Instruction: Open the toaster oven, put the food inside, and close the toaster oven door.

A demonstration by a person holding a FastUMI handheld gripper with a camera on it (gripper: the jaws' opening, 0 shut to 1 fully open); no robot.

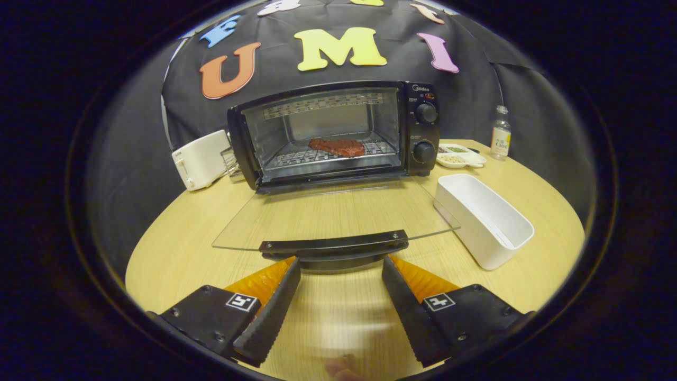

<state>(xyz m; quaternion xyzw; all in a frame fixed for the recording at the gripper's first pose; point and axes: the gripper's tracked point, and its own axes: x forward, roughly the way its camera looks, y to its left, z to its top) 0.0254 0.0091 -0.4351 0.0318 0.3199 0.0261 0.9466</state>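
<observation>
A black toaster oven [338, 132] stands at the back of the round wooden table [174, 233]. Its glass door [333, 217] lies folded down flat toward me, with the black handle [334, 244] along its near edge. A reddish-brown piece of meat [337, 146] rests on the wire rack inside the oven. My gripper [341, 264] is open, its two fingers spread wide. The tips sit just under and short of the door handle, one toward each end of it, with nothing held between them.
A white rectangular tub [484, 219] stands right of the door. Behind it lie a small divided dish [459, 156] and a clear bottle [500, 133]. A white toaster [201, 159] sits left of the oven. A fingertip [341, 368] shows beneath the gripper.
</observation>
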